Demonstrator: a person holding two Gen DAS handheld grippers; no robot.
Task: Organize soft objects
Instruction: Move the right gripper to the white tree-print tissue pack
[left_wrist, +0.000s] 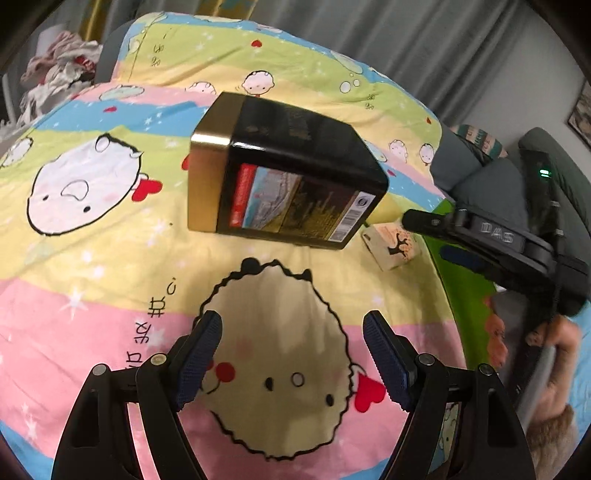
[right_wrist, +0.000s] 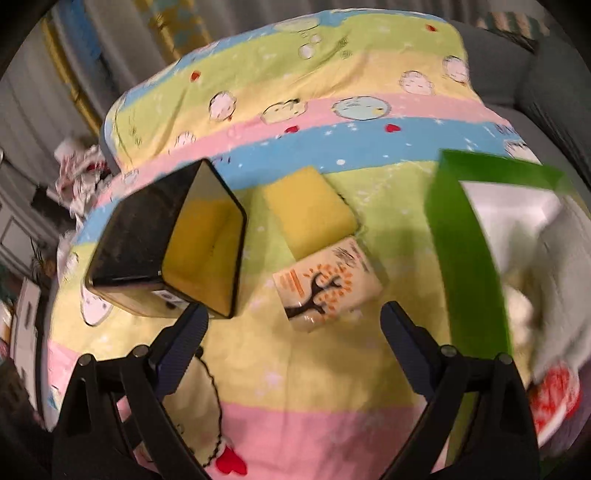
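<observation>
My left gripper (left_wrist: 291, 354) hangs over the cartoon-printed quilt (left_wrist: 92, 266) with its jaws spread and only the quilt's round cream face showing between them. My right gripper (right_wrist: 291, 339) is spread wide too, nothing between its pads, pointing down at the same quilt.

From the left wrist I see the black tin (left_wrist: 284, 173) lying on its side in the middle of the quilt, gold band toward the left, its labelled face with the barcode turned to me. The right wrist shows what that view hides: the tin's open mouth, with a yellow interior (right_wrist: 207, 243).

The yellow sponge (right_wrist: 308, 210) appears only in the right view, lying flat on the quilt just right of the tin's mouth. Touching its near corner is the small tissue pack with a tree print (right_wrist: 327, 280), which sits just ahead of my right gripper. The left view catches that pack (left_wrist: 393, 247) only partly, near the quilt's right edge, behind the tip of the right gripper's finger (left_wrist: 436, 223).

The green box (right_wrist: 465, 258) lies at the quilt's right edge; the right view looks into its pale inside, blurred, with soft white things I cannot make out. In the left view it is only a green strip beneath my right hand (left_wrist: 554, 369)
</observation>
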